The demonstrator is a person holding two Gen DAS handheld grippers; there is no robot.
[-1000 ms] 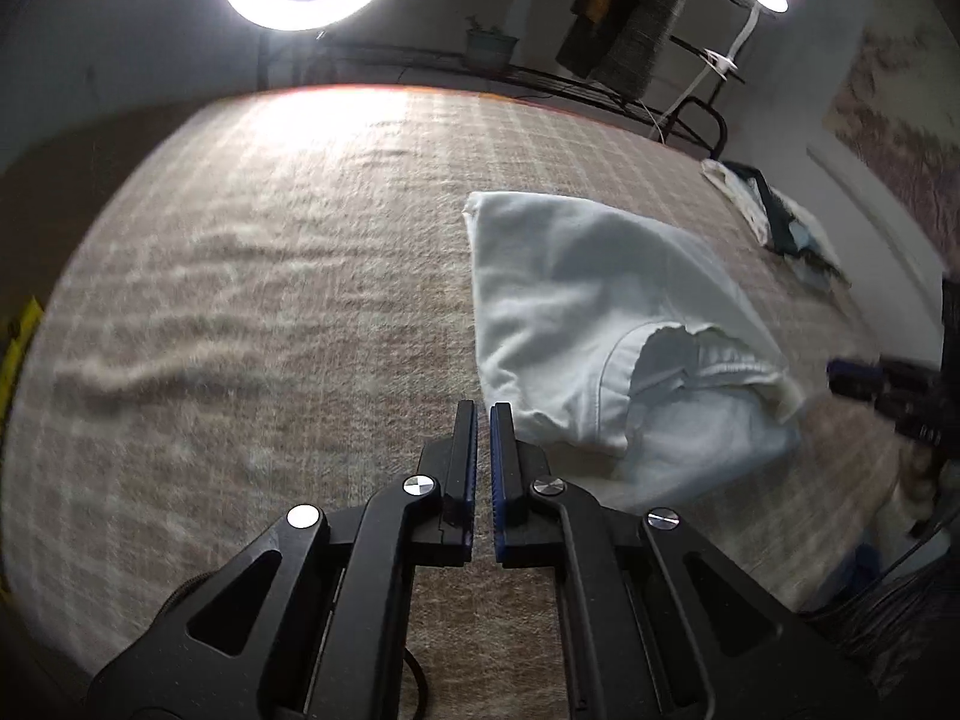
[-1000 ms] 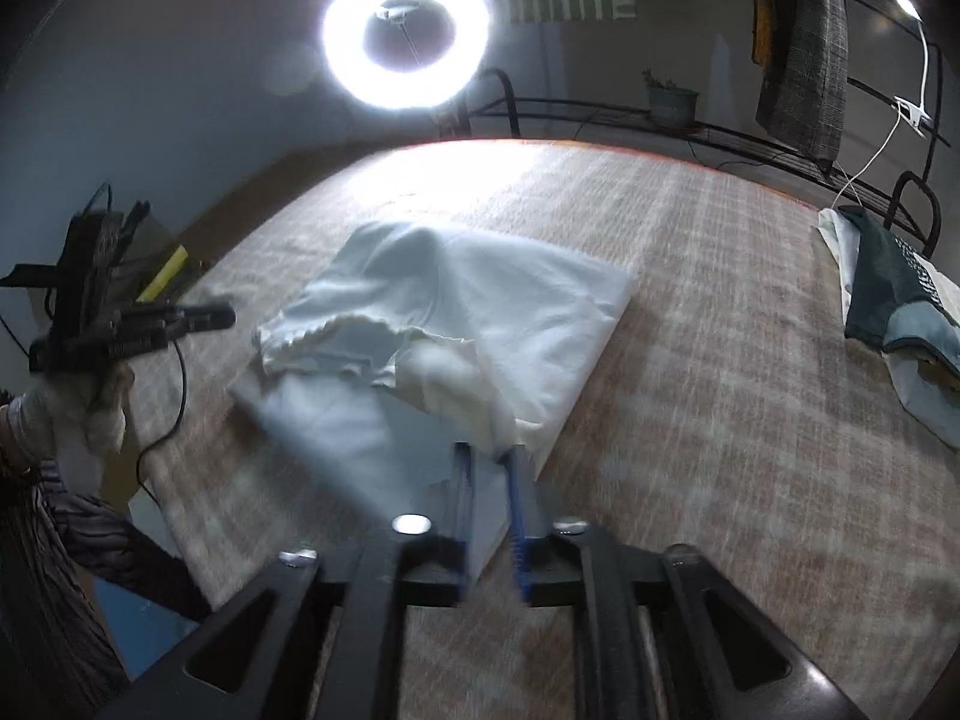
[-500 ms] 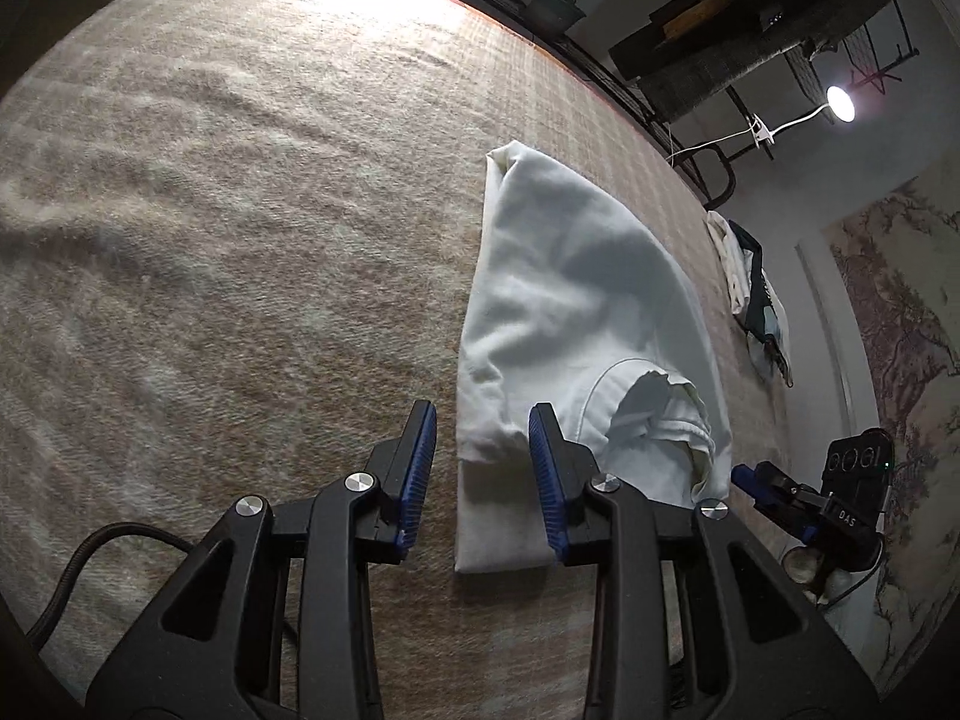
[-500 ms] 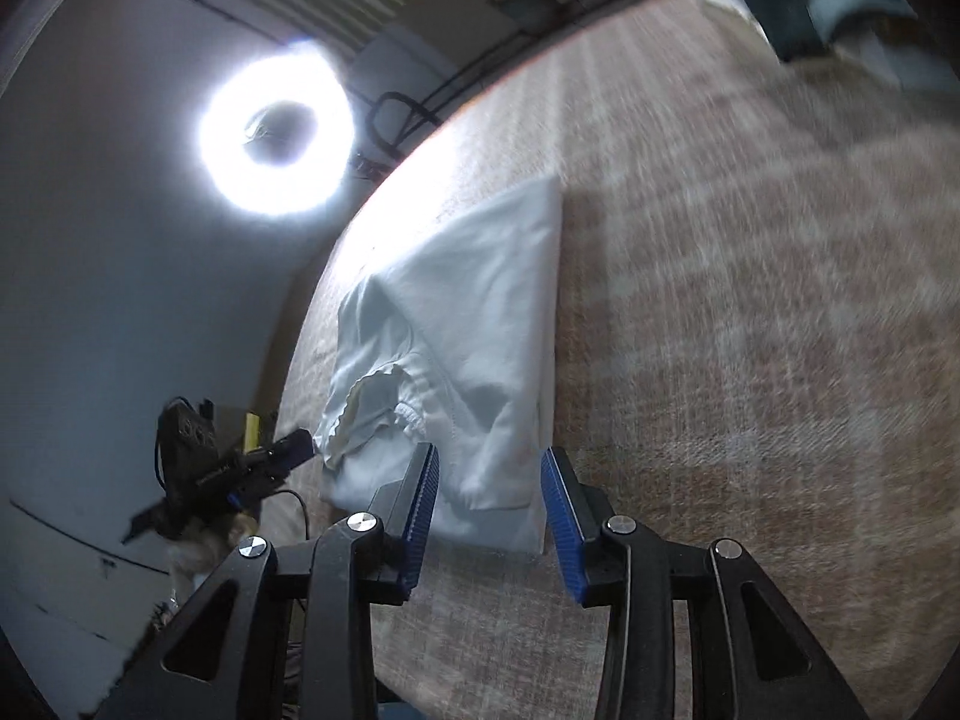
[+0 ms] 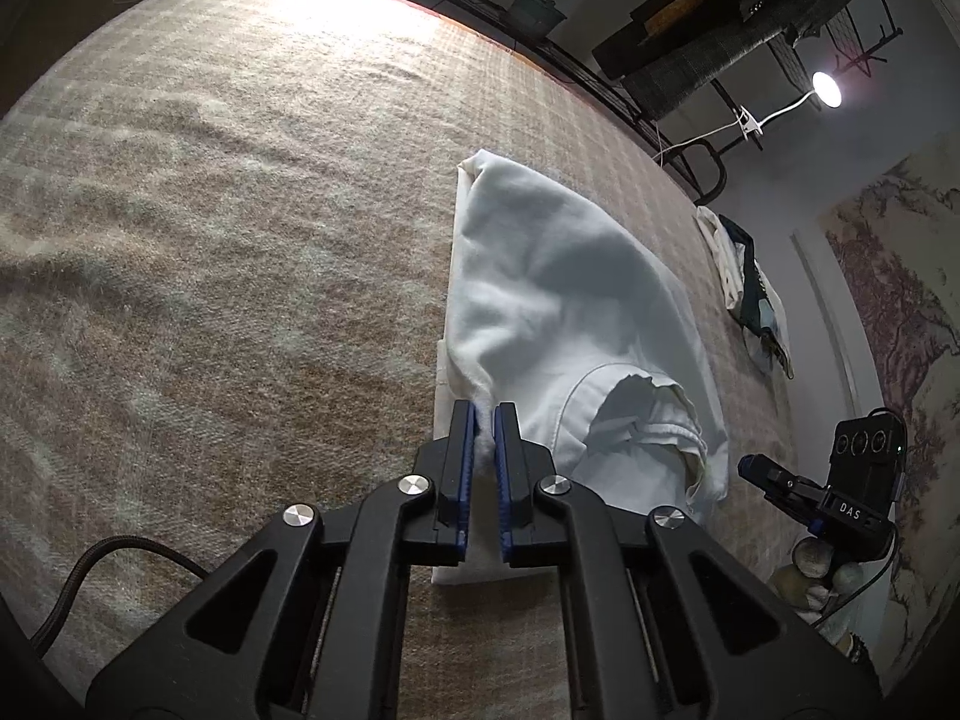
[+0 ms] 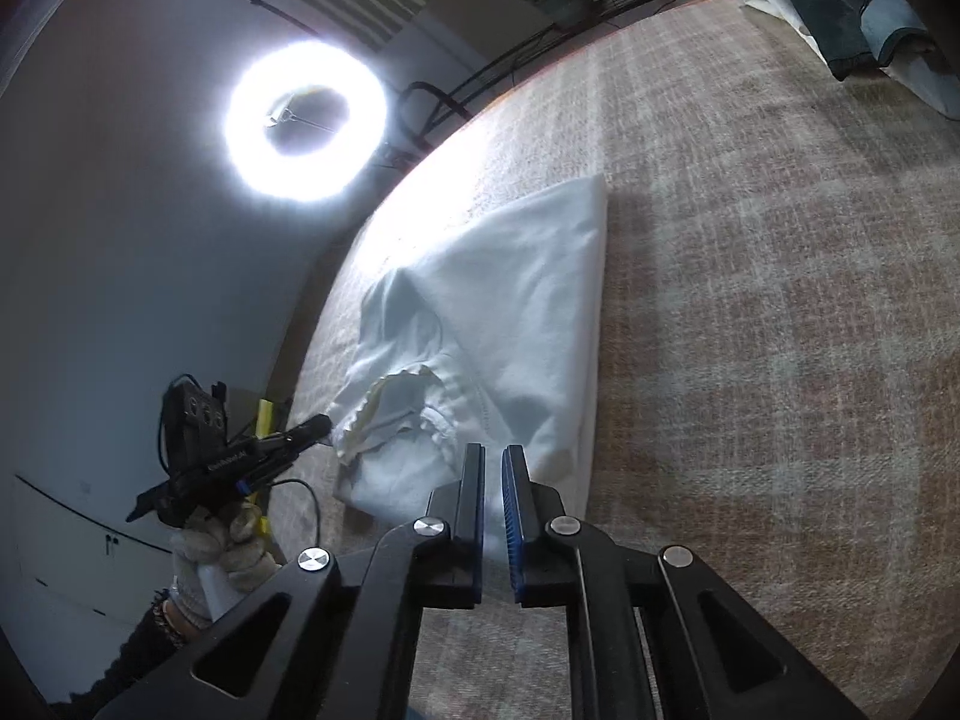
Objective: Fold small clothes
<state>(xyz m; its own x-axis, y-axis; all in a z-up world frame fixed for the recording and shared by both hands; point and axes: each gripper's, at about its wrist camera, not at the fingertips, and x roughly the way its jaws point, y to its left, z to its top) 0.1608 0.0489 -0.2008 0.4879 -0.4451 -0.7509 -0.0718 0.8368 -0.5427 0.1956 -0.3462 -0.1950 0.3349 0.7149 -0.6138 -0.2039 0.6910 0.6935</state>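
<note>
A white garment (image 5: 558,312) lies partly folded on the checked beige blanket (image 5: 228,252), its ruffled sleeve opening toward the near right. My left gripper (image 5: 485,414) is shut on the garment's near left edge, with white cloth pinched between the blue pads. In the right wrist view the same garment (image 6: 516,312) lies ahead, and my right gripper (image 6: 493,456) is shut on its near edge. The right gripper also shows in the left wrist view (image 5: 774,477), and the left gripper in the right wrist view (image 6: 300,432) at the sleeve side.
A pile of other clothes (image 5: 750,288) lies at the blanket's far right, also in the right wrist view (image 6: 852,12). A ring light (image 6: 306,120) and a metal rack (image 5: 600,78) stand beyond the far edge. A small lamp (image 5: 825,87) is at the back right.
Both grippers were open half a second ago over the garment's near edge. Both have since closed on the cloth.
</note>
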